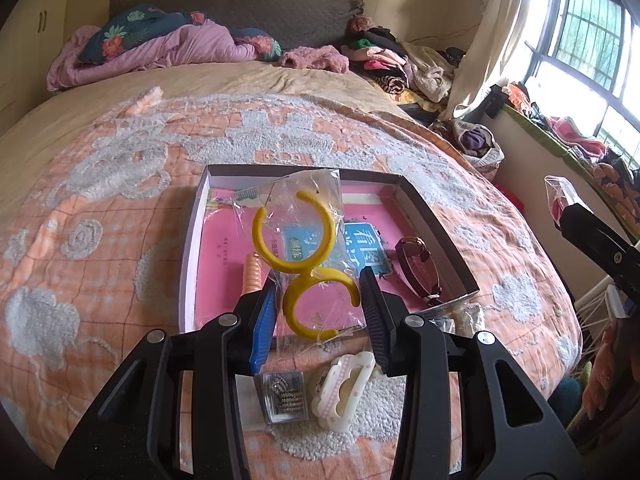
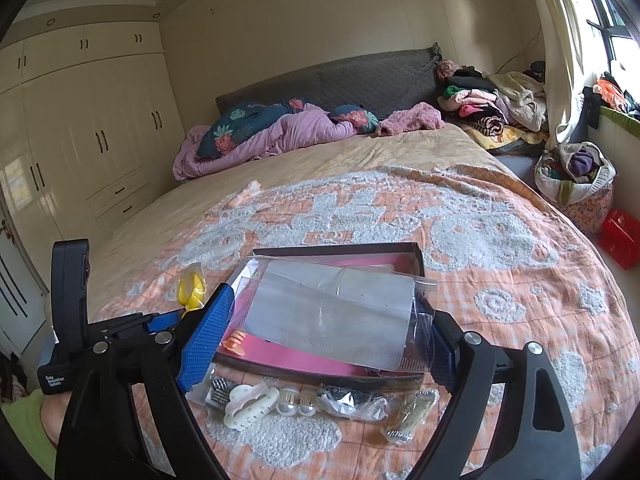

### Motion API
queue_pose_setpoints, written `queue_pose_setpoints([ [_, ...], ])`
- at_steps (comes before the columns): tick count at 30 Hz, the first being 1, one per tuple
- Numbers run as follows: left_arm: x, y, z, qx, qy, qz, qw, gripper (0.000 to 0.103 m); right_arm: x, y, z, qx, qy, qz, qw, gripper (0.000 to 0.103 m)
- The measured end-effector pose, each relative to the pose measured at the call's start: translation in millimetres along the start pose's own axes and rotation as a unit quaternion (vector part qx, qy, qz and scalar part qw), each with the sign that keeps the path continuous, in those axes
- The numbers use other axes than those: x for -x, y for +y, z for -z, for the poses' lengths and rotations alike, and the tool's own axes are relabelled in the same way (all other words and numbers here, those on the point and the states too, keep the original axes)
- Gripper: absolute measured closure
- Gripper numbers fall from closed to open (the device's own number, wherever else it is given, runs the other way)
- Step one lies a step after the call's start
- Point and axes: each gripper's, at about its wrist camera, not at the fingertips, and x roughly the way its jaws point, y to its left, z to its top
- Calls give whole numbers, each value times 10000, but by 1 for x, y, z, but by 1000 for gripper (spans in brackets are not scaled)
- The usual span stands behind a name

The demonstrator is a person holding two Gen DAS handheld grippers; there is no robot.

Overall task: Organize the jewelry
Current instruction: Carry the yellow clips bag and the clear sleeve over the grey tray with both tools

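Observation:
My left gripper (image 1: 318, 294) is shut on a clear bag holding a yellow S-shaped clip (image 1: 298, 240), held above the open box (image 1: 192, 248) with a pink lining. The box holds sunglasses (image 1: 418, 266) and an orange ribbed item (image 1: 253, 274). My right gripper (image 2: 324, 328) is shut on a wide clear plastic bag (image 2: 332, 308) with a grey card, held over the same box (image 2: 416, 252). On the blanket in front lie a white cloud-shaped hair clip (image 1: 346, 390) (image 2: 250, 402), a small case of beaded pieces (image 1: 285, 398), pearl earrings (image 2: 296, 402) and a comb clip (image 2: 410, 414).
An orange and white blanket (image 1: 100, 200) covers the bed. Pillows and a purple quilt (image 2: 256, 136) lie at the head, and piled clothes (image 2: 480, 108) at the right. A wardrobe (image 2: 80, 140) stands on the left. A laundry basket (image 2: 576, 184) and a red box (image 2: 622, 236) sit on the floor.

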Motion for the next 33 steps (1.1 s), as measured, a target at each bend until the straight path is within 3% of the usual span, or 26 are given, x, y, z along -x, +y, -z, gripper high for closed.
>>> queue_pose_setpoints([
  [18,-34,4,1,25,260,-21,9997,72,-32,-13,9,-159,250,46,9996,19],
  [33,-68,8,11,-33,637,-121,9979,71,-81,-42,38,-361,794,302,9957,19],
])
